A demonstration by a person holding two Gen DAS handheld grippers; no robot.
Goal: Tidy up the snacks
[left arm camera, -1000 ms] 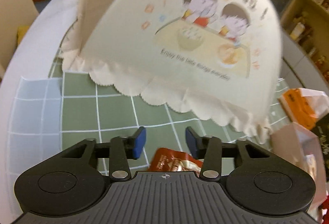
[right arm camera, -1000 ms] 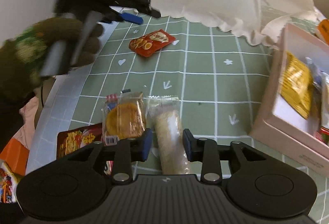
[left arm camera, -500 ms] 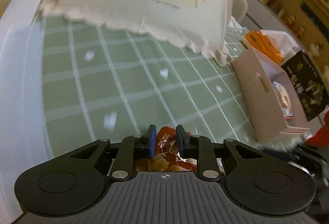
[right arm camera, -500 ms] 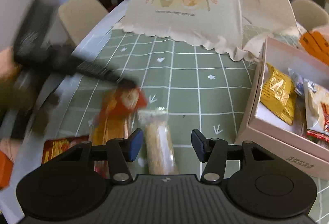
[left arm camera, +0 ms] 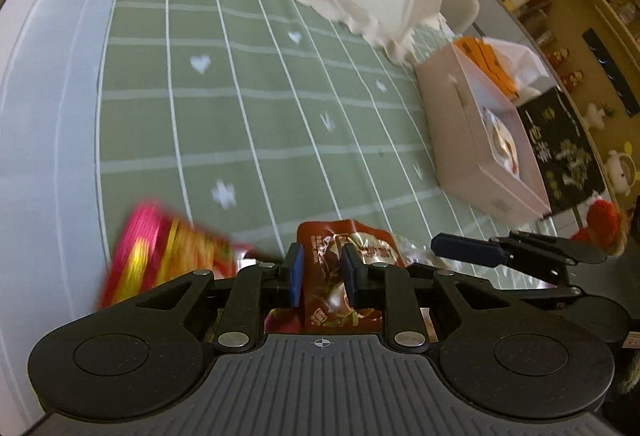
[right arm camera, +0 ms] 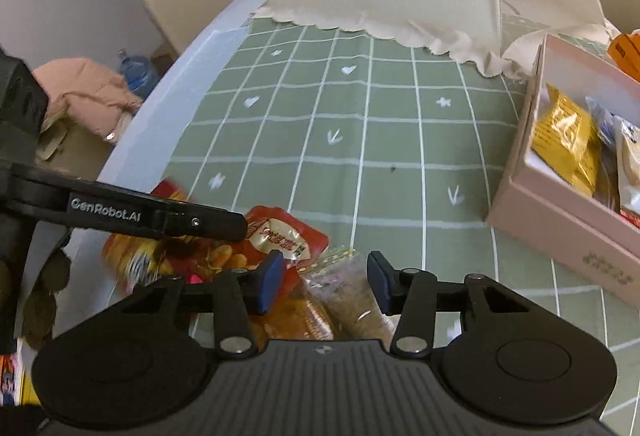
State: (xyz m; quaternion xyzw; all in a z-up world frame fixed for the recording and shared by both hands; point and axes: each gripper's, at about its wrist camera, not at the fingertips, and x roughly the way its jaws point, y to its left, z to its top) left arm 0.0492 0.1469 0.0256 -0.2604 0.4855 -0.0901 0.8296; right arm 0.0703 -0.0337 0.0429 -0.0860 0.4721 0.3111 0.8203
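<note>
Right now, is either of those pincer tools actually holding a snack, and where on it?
The left gripper pinches the red snack packet across its middle. The right gripper holds nothing; its jaws stand open above a clear-wrapped pale bar.

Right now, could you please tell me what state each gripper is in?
Left gripper: closed on the red snack packet; its jaws have just been closing.
Right gripper: open, holding nothing, poised over the clear-wrapped snack bar.
</note>
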